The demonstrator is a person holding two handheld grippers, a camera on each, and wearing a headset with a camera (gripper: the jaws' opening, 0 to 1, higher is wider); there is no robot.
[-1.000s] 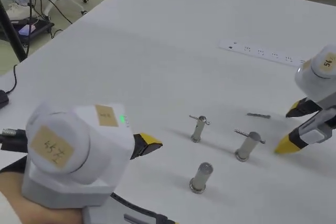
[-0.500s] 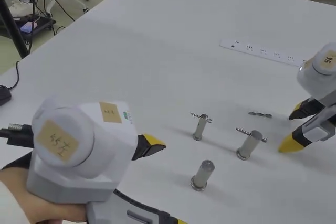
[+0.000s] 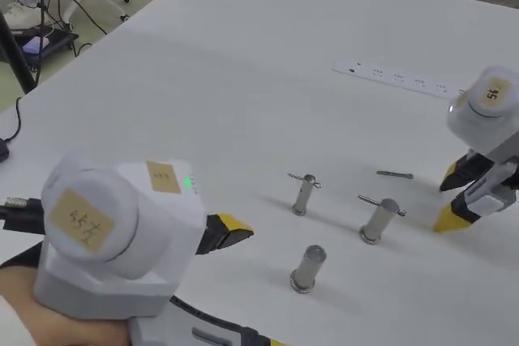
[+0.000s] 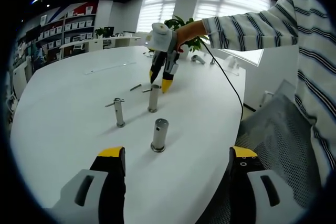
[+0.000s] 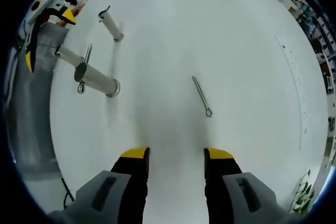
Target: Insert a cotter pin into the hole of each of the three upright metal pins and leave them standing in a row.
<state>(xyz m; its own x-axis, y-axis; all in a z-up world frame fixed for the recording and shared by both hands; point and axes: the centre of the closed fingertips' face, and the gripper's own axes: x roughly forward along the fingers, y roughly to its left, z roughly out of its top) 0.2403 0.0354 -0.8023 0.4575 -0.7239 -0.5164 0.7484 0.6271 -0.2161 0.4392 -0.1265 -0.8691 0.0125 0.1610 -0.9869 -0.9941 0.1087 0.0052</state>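
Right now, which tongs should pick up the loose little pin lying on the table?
The right tongs. They are open and aimed straight at the thin silver cotter pin lying just ahead; the left tongs sit beyond the three upright metal pins from it.

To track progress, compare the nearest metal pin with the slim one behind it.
The slim metal pin has a cotter pin through its top; the nearest metal pin has none. The nearest metal pin looks thicker than the slim one. Both stand upright on the white table.
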